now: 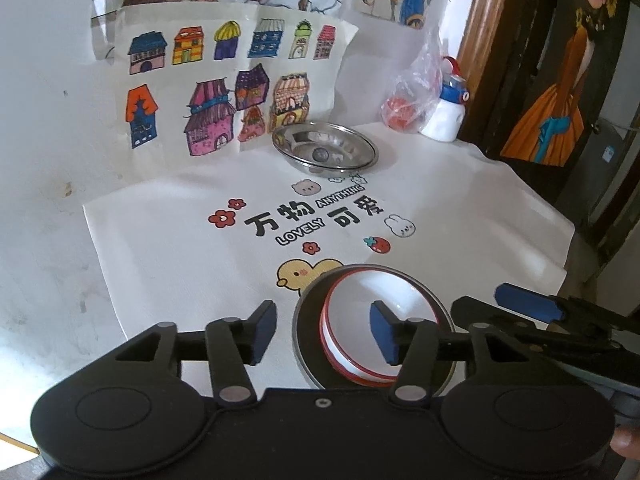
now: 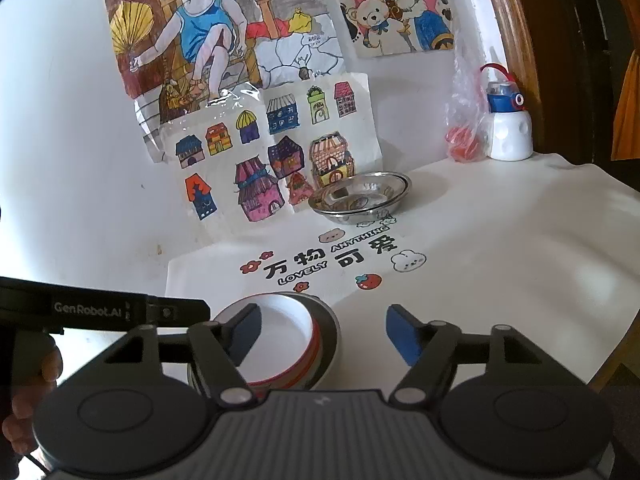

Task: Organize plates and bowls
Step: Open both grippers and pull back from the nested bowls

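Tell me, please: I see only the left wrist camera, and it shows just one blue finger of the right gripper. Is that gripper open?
Observer: Yes. In the right wrist view the right gripper has both fingers wide apart, and no pad presses the white bowl.
Operator: Where are the fingers relative to the bowl?
Observer: One shows over the bowl's inside. The other is beside the metal plate under the bowl, over the cloth.
Operator: Is the hand on my left gripper visible?
Observer: Yes, a hand grips its handle at the picture's left edge.
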A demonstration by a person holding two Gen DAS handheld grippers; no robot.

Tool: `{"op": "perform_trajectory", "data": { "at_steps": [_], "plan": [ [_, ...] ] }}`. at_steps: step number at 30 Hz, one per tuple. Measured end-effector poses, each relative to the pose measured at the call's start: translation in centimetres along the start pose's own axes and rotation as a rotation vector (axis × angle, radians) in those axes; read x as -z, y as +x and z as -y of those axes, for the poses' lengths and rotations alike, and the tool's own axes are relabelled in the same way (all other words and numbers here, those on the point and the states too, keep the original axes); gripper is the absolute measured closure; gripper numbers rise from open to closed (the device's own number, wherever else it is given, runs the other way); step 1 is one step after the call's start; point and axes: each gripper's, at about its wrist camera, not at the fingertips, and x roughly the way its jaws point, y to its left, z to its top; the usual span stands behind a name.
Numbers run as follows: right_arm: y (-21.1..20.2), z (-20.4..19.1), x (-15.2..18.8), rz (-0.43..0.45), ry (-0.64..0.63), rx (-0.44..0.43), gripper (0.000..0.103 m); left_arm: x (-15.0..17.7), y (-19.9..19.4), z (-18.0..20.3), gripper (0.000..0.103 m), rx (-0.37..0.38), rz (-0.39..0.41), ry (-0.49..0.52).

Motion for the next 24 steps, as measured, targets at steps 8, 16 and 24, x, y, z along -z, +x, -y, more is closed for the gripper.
{"op": "perform_trajectory", "data": {
  "at_steps": [8,16,24],
  "plan": [
    [-0.4,0.1,0.0,0.026,0.015,0.001,0.009,0.4,-0.6,-0.9,0.025,-0.023,0.048,-0.055],
    [-0.8,0.5,0.1,0.048,0.037,0.0,0.001,0.8,-1.1,-1.7,0.01,-0.043,0.098,-0.095],
    [-1.2,0.6,0.3,0.064,0.042,-0.005,0.0,1.4,-1.8,-2.5,0.003,-0.052,0.143,-0.123]
  ]
}}
